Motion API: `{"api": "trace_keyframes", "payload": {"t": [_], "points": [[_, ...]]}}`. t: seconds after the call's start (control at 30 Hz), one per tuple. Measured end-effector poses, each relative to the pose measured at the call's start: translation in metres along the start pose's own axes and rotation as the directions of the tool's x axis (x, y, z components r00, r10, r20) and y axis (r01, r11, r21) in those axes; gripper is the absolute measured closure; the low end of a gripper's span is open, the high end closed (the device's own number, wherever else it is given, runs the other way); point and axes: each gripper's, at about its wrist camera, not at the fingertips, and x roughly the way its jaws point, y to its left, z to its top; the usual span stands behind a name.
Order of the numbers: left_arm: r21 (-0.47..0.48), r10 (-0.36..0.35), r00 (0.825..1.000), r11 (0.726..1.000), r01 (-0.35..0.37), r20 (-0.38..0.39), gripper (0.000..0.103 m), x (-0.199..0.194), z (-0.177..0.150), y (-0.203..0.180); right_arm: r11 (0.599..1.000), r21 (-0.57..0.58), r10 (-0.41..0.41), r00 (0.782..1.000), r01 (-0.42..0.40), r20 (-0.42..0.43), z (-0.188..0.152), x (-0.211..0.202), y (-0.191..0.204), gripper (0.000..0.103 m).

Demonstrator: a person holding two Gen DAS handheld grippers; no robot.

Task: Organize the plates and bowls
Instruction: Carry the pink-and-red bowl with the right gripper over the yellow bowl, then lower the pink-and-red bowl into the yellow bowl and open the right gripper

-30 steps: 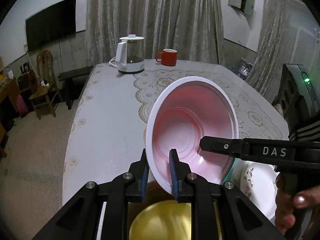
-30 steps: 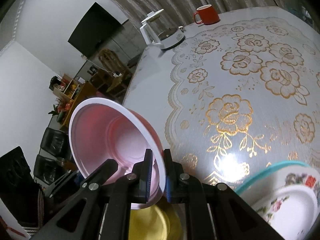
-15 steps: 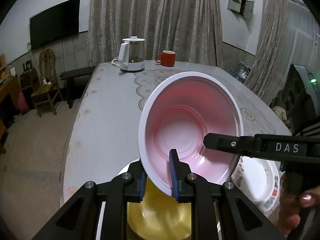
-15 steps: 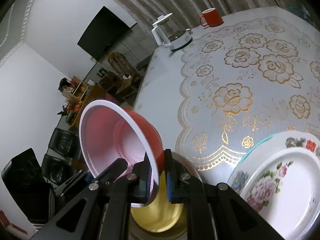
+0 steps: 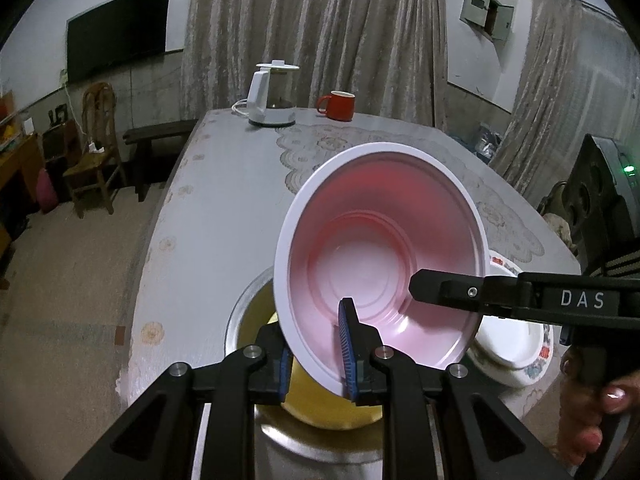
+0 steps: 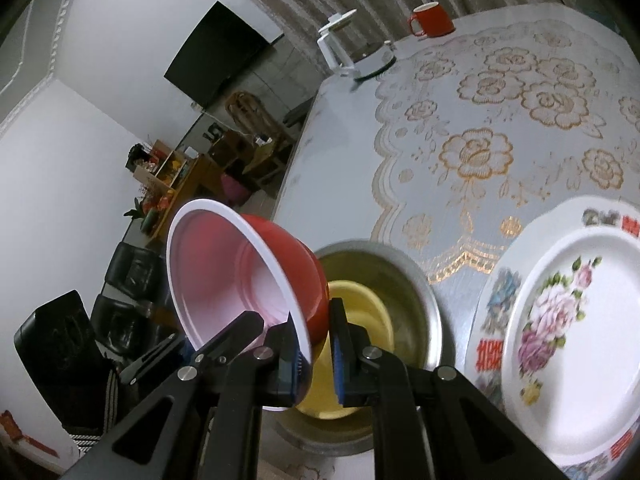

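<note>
The red bowl [image 5: 380, 268] hangs in the air, tilted so its pale pink inside faces the left wrist camera and its mouth opens toward about 7 o'clock in that view. Both tools hold it by the rim. The left gripper [image 5: 316, 356] is pinched narrow on the wall at the bowl's 6 o'clock edge, one blue pad inside and one outside. The right gripper [image 6: 316, 356] is closed the same way on the rim at the bowl's 3 o'clock side as the left camera sees it, where its black finger reaches in from the right.

Directly below and slightly behind the bowl sits the yellow bowl [image 6: 360, 320], nested inside the steel bowl [image 6: 416, 280] on the table [image 5: 208, 208]. In the right wrist view the nest lies at 12 o'clock from the gripper tips and very near; the red bowl's base points toward 2 o'clock, across the nest's near edge. The coming move looks like levelling the red bowl and lowering it into the yellow one, so what matters is bringing its base over the centre of the nest. Neither hand is clearly nearer; both share the load.

The floral plate [image 6: 568, 320] lies just beside the steel bowl at 3 o'clock. The kettle [image 5: 272, 96] and red mug [image 5: 338, 106] stand well apart at 12 o'clock.
</note>
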Motion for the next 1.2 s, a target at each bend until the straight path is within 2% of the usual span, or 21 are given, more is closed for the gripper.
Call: {"api": "trace_keyframes", "payload": {"t": [0.4,0.87,1.2], "points": [[-0.001,0.003,0.999,1.000,-0.003,-0.033,0.084,-0.005,-0.019,0.004,1.000,0.018,-0.002,0.998,0.003,-0.062,-0.024,0.008,-0.003,0.091],[0.003,0.021,0.997,1.000,-0.021,-0.068,0.084,0.003,-0.029,0.007,0.998,0.063,-0.009,0.992,0.017,-0.129,-0.036,0.026,-0.013,0.090],[0.012,0.042,0.997,0.999,-0.042,-0.072,0.083,0.007,-0.030,0.007,0.998,0.045,-0.032,0.988,0.039,-0.150,-0.039,0.031,-0.005,0.084]]}}
